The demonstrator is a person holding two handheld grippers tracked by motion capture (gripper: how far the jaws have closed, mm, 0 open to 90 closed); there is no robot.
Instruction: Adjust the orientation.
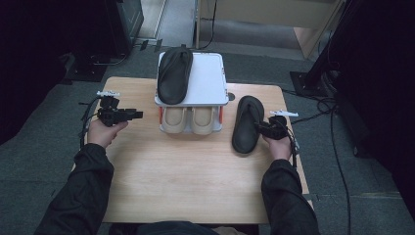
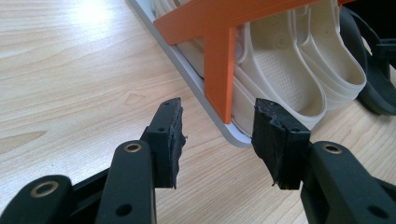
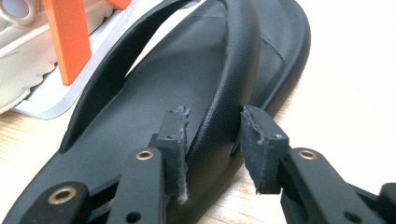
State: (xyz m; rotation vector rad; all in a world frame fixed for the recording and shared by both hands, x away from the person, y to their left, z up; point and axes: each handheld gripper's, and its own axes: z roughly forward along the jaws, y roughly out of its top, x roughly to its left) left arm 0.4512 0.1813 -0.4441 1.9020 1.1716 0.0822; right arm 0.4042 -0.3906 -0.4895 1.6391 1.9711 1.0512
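Straddling the black sandal point(image 3: 154, 88) strap, right gripper point(image 3: 212, 135); high view hides it.

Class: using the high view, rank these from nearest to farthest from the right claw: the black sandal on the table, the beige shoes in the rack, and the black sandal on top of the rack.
1. Black sandal on the table: at the right claw.
2. Beige shoes: lower shelf, centre.
3. Black sandal on the rack top: far side.

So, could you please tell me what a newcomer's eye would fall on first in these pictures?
Probably the small white shoe rack at the table's far middle, one black flip-flop on top and cream sandals underneath. Next, the second black flip-flop lying on the table right of the rack, with the right gripper straddling its strap. The left gripper is open left of the rack.
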